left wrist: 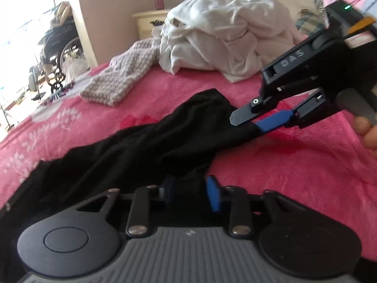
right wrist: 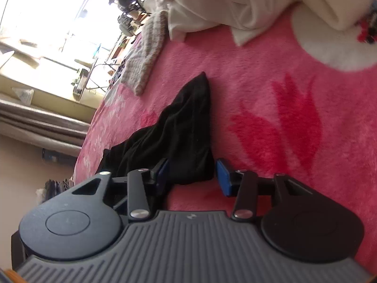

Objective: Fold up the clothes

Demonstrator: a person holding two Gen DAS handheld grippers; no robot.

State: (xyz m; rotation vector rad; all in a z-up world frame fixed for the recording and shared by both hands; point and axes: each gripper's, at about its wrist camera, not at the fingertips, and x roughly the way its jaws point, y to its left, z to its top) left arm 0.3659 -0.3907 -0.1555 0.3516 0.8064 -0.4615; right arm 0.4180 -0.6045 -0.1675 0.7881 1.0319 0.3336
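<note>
A long black soft fabric garment (left wrist: 132,146) lies stretched across the pink fluffy blanket with red flower prints (left wrist: 294,176) that covers the bed. It runs from the near left part of the blanket toward the middle.

The left gripper (left wrist: 192,191), black with blue pads, is at the near edge of the garment. Its two fingers stand apart, and a bunch of the black fabric sits between them. The left wrist view does not show clearly whether the pads press the cloth, so I cannot tell if it grips.

The right gripper (left wrist: 247,120) comes in from the right side in the left wrist view, held by a hand (left wrist: 367,132) of which only some fingers show at the picture edge. Its own camera shows the jaws spread wide, with one end of the black garment (right wrist: 179,136) lying between the blue pads (right wrist: 223,176). The right pad is apart from the cloth; the left pad is just beside it or touching it.

Toward the far edge of the bed there is a big crumpled pile of white clothes (left wrist: 223,40). To the left of this pile a grey and white knitted piece (left wrist: 120,77) lies flat on the blanket. Beyond the bed, a cream bedside cabinet (left wrist: 150,21) stands at the wall, and a wheelchair (left wrist: 59,49) is near the bright window.
</note>
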